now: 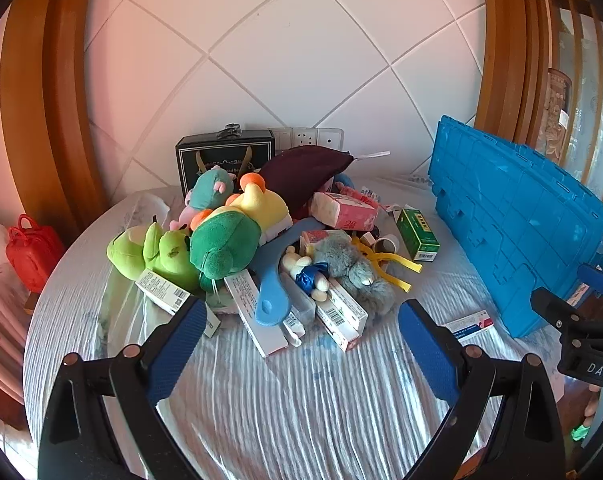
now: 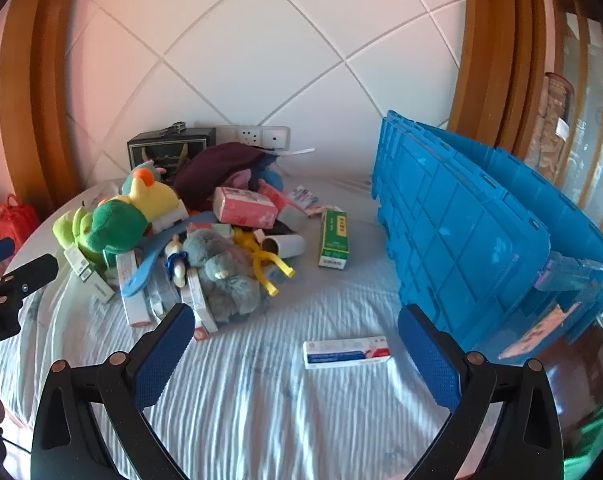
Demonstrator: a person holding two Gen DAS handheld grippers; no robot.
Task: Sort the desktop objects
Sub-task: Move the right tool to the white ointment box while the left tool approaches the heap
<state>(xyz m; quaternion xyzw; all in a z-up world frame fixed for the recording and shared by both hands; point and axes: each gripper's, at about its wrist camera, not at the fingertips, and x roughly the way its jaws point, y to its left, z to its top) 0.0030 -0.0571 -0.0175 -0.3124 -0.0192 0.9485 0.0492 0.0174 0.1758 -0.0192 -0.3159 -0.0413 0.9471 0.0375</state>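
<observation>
The white medicine box (image 2: 347,352) is seen lying alone on the tablecloth (image 2: 261,420) beside the blue crate (image 2: 461,240), its long axis crosswise between the released right gripper (image 2: 297,354) fingers, while the equally released left gripper (image 1: 301,344) is farther.

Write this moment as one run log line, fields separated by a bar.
left tool: open, empty | right tool: open, empty | toy and box pile: untouched | blue crate: beside pile | white box: lies apart
</observation>
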